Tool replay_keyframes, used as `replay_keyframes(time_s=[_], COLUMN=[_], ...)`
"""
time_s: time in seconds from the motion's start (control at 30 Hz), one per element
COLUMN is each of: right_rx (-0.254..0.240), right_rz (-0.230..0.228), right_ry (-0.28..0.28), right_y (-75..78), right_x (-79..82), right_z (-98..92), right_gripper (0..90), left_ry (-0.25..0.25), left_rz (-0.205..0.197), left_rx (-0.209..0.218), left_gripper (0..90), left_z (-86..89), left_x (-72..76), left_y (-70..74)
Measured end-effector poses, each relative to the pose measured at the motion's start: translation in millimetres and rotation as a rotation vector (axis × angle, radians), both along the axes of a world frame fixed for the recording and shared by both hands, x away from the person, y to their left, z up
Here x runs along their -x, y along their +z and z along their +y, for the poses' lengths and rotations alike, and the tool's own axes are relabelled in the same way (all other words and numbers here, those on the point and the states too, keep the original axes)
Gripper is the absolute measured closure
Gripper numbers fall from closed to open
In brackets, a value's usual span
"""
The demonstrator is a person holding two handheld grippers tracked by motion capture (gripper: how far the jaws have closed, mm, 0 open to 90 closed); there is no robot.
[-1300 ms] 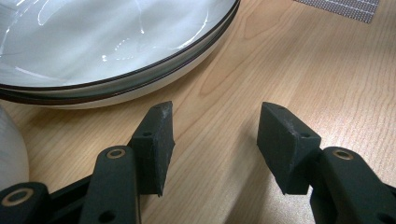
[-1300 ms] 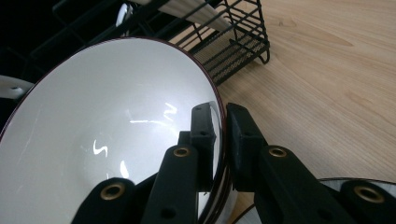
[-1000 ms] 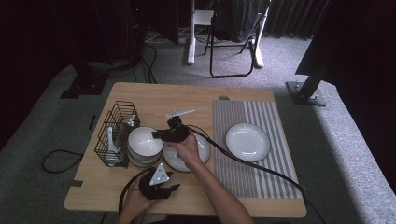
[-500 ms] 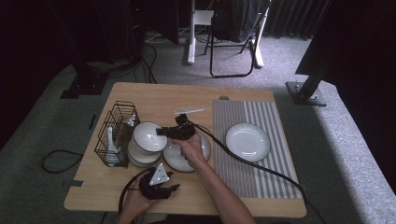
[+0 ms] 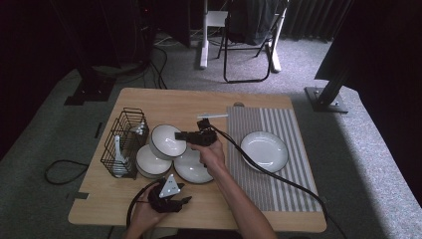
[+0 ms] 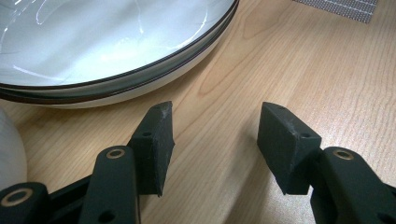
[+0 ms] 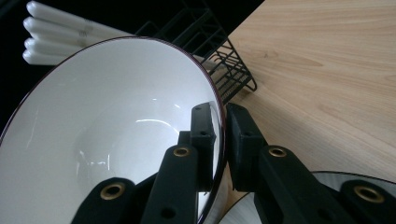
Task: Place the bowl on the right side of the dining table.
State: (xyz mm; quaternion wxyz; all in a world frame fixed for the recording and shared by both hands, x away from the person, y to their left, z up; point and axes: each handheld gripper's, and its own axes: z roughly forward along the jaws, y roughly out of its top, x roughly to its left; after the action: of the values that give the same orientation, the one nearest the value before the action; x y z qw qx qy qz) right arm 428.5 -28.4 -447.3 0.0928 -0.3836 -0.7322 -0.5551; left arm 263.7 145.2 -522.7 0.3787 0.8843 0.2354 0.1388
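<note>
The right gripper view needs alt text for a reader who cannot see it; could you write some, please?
The right gripper is clamped on the rim of a white bowl with a dark edge, one jaw inside and one outside, holding it tilted above a wooden table. A black wire rack stands behind the bowl.

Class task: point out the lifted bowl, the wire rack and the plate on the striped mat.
lifted bowl (image 5: 166, 139), high view, on its white inside.
wire rack (image 5: 125, 130), high view, on its black wire wall.
plate (image 5: 263, 151), high view, on its centre.
</note>
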Motion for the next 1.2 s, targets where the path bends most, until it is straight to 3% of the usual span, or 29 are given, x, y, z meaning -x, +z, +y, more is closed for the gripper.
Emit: replay_keyframes(time_s=[0.47, 1.2], right_rx=[-0.03, -0.115], right_rz=[-0.006, 0.053], right_ry=[-0.062, -0.141], right_y=[5.1, -8.7], right_x=[-7.7, -15.8], right_z=[-33.1, -84.2], right_gripper=[82.1, 82.1], left_ry=[-0.002, 0.0], left_rz=[-0.001, 0.0], left_rx=[-0.001, 0.001], left_gripper=[46.5, 46.5], left_z=[0.2, 0.0], left_x=[-0.5, -0.3], left_y=[0.1, -0.1])
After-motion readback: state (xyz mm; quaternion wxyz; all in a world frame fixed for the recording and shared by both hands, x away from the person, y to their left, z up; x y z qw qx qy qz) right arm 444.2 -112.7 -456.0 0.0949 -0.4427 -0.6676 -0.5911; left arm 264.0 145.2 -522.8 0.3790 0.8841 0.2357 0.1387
